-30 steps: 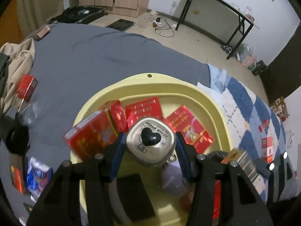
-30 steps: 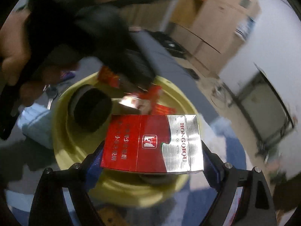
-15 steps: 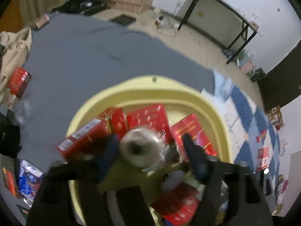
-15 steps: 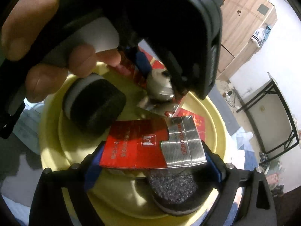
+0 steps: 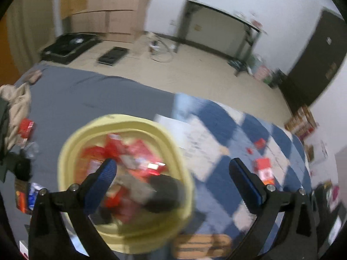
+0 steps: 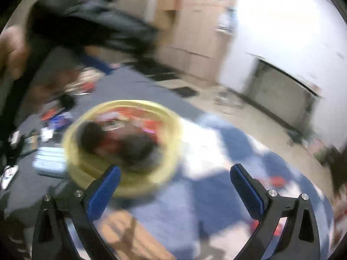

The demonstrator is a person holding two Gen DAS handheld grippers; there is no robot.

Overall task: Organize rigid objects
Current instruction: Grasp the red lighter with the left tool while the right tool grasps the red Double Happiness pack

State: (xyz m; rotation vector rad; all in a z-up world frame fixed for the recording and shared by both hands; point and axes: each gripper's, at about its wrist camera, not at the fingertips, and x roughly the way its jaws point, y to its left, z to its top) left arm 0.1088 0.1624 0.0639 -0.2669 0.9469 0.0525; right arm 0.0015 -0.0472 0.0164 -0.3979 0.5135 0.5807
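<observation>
- The left gripper [image 5: 173, 169] is seen with its blue-padded fingers [image 5: 102, 184] spread wide; the jaws have just been opening, and nothing is held between them.
- The right gripper [image 6: 174, 175] is likewise spread wide, its jaws having just been opening, with nothing between its fingers [image 6: 104, 191].
- A yellow basin [image 5: 184, 186] is seen below and to the left of the left gripper's gap, its left finger overlapping the basin's inside in the picture.
- Red packs [image 5: 138, 149] are piled inside the basin beside a dark round object [image 5: 164, 192]; print and outlines are smeared by motion blur and cannot be read.
- In the right wrist view the same basin [image 6: 173, 149] lies beyond the left finger, and its contents are reduced to red and dark smudges.
- Both grippers are pointed downward at a slant over the bed.
- A hand [image 6: 10, 49] wrapped round the other black gripper body is seen at the upper left of the right wrist view, heavily blurred.
- The basin rests on a bed, at the border between a grey sheet [image 5: 86, 99] and a blue-and-white checked cover [image 5: 227, 130].
- More red packs [image 5: 263, 169] are scattered on the checked cover, well apart from the basin, and one red pack [image 5: 26, 127] lies at the left near a beige cloth [image 5: 17, 99].
- A tan striped object [image 5: 201, 247] is cut off at the lower edge, just beside the basin.
- A pale floor, brown cartons [image 5: 110, 6] and a black-legged bench [image 5: 219, 28] by the white wall are seen beyond.
</observation>
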